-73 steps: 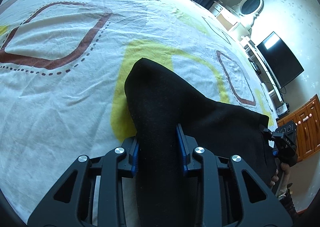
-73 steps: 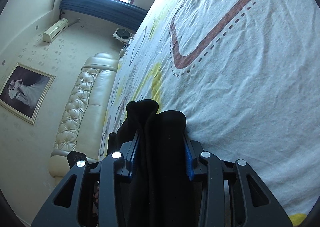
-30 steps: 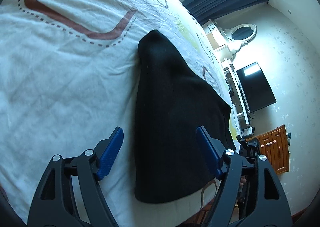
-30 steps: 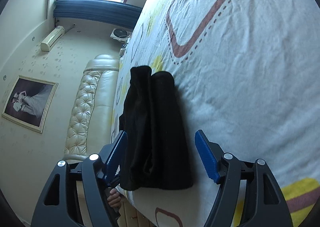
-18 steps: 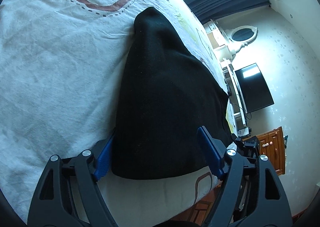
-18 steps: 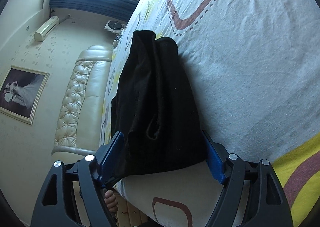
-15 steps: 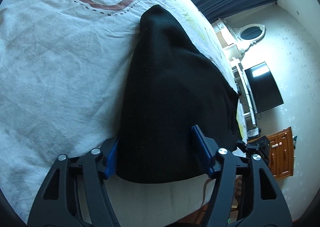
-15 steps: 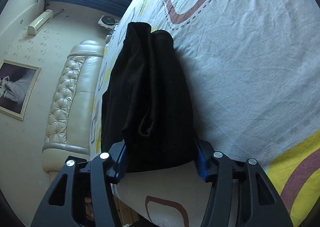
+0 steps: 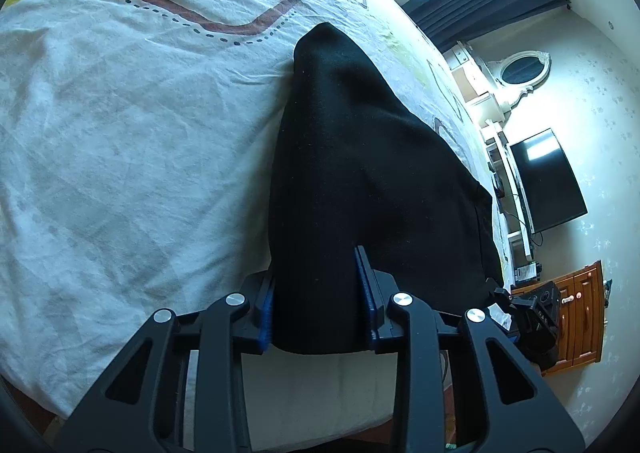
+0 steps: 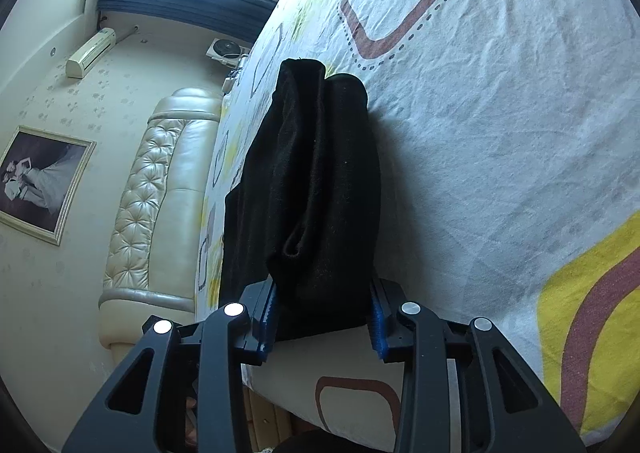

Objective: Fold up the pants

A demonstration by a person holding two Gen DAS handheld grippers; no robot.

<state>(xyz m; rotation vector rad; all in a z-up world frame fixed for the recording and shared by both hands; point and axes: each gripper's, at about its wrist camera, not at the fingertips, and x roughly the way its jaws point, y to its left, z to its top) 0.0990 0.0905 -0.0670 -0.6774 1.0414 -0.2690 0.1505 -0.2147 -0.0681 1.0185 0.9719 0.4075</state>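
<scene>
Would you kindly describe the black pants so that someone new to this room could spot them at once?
Start from the wide bed under its white sheet printed with brown and yellow rounded squares. Near its front edge lies the folded black fabric pants, a long dark bundle running away from both grippers. It is the only dark item on the pale sheet, and both the left gripper and right gripper are closing on its near end.

The black pants (image 9: pixel 360 173) lie folded into a thick, narrow bundle on the patterned bedsheet, at the near edge of the bed. The fabric is plain, matte and dark, with soft rounded folds. From the right side (image 10: pixel 316 189) two stacked layers show, a lengthwise crease between them, and the far end is blunt and slightly raised.
</scene>
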